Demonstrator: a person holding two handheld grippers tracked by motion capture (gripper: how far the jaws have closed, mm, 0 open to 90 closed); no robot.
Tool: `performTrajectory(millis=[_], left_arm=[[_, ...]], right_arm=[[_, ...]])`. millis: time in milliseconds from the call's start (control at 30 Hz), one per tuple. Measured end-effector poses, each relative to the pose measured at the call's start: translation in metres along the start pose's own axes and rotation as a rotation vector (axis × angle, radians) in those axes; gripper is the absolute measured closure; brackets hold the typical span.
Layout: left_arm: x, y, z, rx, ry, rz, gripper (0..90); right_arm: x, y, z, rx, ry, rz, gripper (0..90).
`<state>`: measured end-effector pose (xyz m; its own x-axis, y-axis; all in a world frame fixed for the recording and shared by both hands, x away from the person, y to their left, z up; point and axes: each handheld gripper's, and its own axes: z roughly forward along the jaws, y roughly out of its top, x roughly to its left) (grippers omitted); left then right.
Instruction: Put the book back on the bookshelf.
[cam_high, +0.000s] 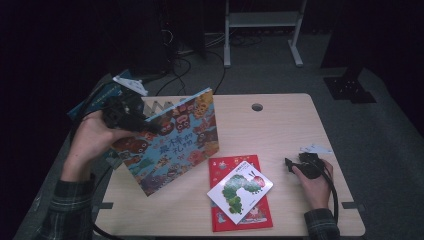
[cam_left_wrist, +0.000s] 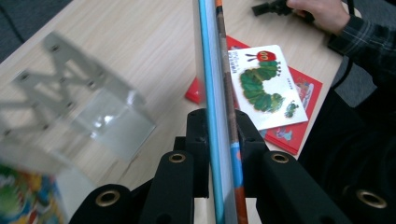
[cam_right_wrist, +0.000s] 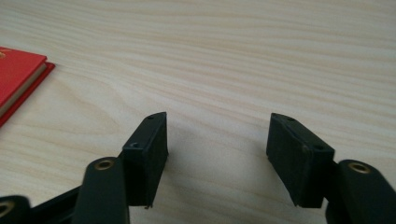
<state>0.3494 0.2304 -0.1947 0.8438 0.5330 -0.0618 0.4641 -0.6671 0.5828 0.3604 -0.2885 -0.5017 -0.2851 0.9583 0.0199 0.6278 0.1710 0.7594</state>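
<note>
Jaws of L gripper (cam_high: 131, 119) clamped on picture book (cam_high: 175, 142); R gripper (cam_high: 292, 164) jaws wide, empty.

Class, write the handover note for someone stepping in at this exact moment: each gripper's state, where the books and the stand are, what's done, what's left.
Left gripper: shut on the colourful picture book, held lifted and tilted over the table's left side.
Right gripper: open, nothing between the jaws, low over bare table just right of the red book.
The caterpillar book lies on top of the red book, front centre.
A clear stand sits at the left, beside the lifted book.
Done: picture book picked up.
Left, probably: place it, likely in the stand; the two flat books are untouched.
</note>
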Motion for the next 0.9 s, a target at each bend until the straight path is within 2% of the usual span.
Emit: performTrajectory(millis=[200, 367, 533, 567, 600, 900], left_arm=[[0.016, -0.03, -0.026, -0.024, 0.04, -0.066, 79.4], [0.029, -0.058, -0.044, -0.032, 0.071, -0.131, 79.5], [0.034, -0.079, -0.054, -0.035, 0.065, -0.162, 79.5], [0.034, -0.079, -0.054, -0.035, 0.065, -0.162, 79.5], [0.035, -0.087, -0.057, -0.031, 0.067, -0.178, 79.5], [0.041, -0.118, -0.067, -0.009, 0.11, -0.243, 79.5]], right_arm=[[0.0, 0.001, 0.002, 0.009, -0.004, -0.001, 26.9], [0.0, 0.001, 0.002, 0.016, -0.008, 0.001, 24.1], [0.0, 0.001, 0.003, 0.017, -0.011, 0.006, 23.2], [0.0, 0.001, 0.003, 0.018, -0.011, 0.006, 23.1], [0.0, 0.001, 0.003, 0.018, -0.012, 0.007, 23.0], [-0.001, 0.002, 0.003, 0.018, -0.013, 0.007, 22.7]])
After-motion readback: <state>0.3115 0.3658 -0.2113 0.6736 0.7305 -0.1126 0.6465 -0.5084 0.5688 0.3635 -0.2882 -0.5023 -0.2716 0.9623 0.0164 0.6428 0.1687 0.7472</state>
